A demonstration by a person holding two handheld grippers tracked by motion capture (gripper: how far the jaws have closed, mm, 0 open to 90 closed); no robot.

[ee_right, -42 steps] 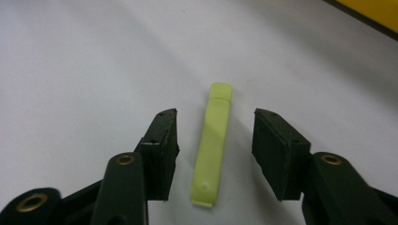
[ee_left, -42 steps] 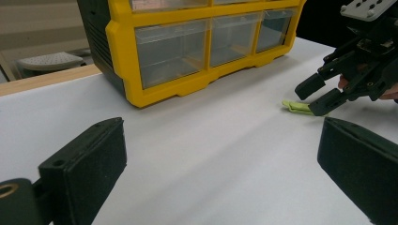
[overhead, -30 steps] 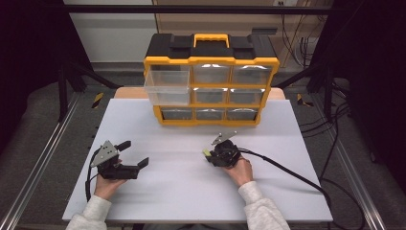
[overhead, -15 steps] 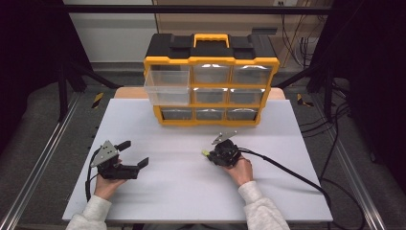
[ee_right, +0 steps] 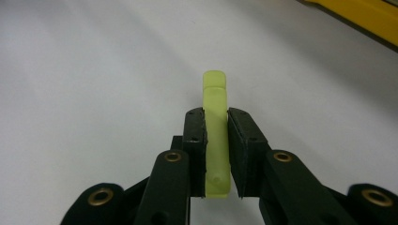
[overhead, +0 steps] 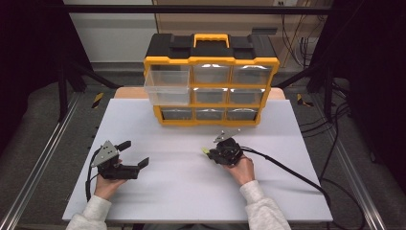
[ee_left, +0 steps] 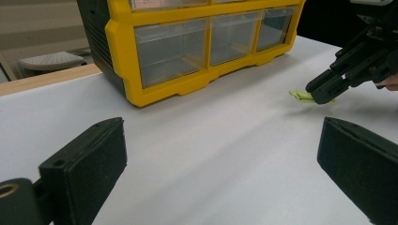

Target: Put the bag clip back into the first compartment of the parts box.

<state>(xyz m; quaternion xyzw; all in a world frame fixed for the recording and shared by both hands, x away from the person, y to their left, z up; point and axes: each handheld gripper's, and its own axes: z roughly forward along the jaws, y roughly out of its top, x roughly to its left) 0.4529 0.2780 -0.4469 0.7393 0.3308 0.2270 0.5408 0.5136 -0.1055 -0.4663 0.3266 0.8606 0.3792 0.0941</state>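
You are clamping the right gripper [ee_right: 217, 154] on a small yellow-green translucent plastic strip [ee_right: 216, 126], which is sitting between its jaws with its tip poking out ahead, low over the white table [overhead: 191, 182]. Your left gripper [overhead: 132, 154] is resting spread wide apart, facing the yellow-and-black plastic drawer organiser [overhead: 210, 79].

Your workspace, just the surroundings

You've got a white table [overhead: 287, 143] sitting on a wooden top [overhead: 125, 92] that peeks out at 11 and 1 o'clock. Grey floor [overhead: 43, 120] runs along both sides, with metal rails [overhead: 43, 163] at 9 and 3 o'clock. At 12 o'clock there's a pale wall panel [overhead: 112, 28] next to a tan board [overhead: 239, 21], and black cables [overhead: 299, 45] hang at 1 o'clock. The far corners are dark.
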